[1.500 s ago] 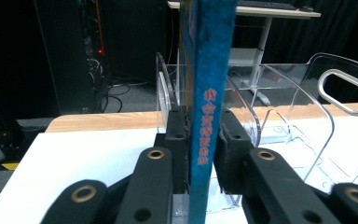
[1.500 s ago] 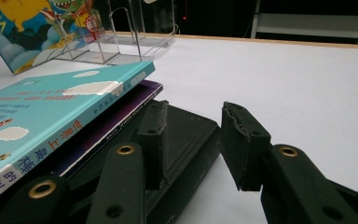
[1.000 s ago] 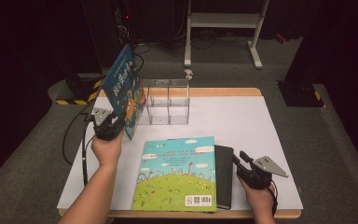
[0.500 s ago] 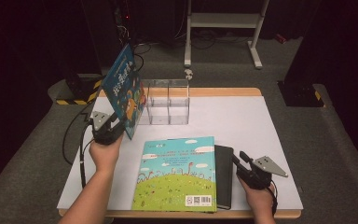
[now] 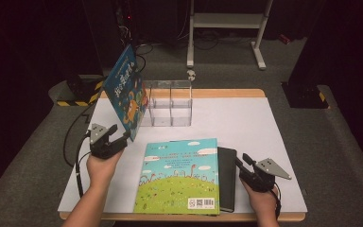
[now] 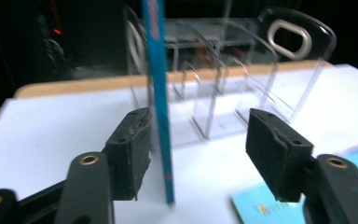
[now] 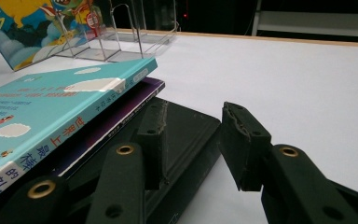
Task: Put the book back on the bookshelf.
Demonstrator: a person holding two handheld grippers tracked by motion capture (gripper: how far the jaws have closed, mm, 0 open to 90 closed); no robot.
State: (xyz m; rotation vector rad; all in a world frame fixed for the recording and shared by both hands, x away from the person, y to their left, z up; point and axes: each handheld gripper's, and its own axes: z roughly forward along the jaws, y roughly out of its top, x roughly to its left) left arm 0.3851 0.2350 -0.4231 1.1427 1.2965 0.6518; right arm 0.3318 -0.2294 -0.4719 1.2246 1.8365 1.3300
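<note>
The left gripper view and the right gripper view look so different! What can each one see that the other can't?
Left gripper view: the blue book edge-on, standing between the left gripper's jaws, which have just been opening. Right gripper view: the right gripper over a black book, with a purple book under the teal one. Shared: the clear rack, the white table and the teal book.

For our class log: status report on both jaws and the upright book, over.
Left gripper jaws just opening, blue picture book between them, unpressed, upright by the clear acrylic rack. Right gripper open beside the black notebook. Nothing blocking.

White metal stand [image 5: 227, 21] behind table [image 5: 274, 123]
</note>
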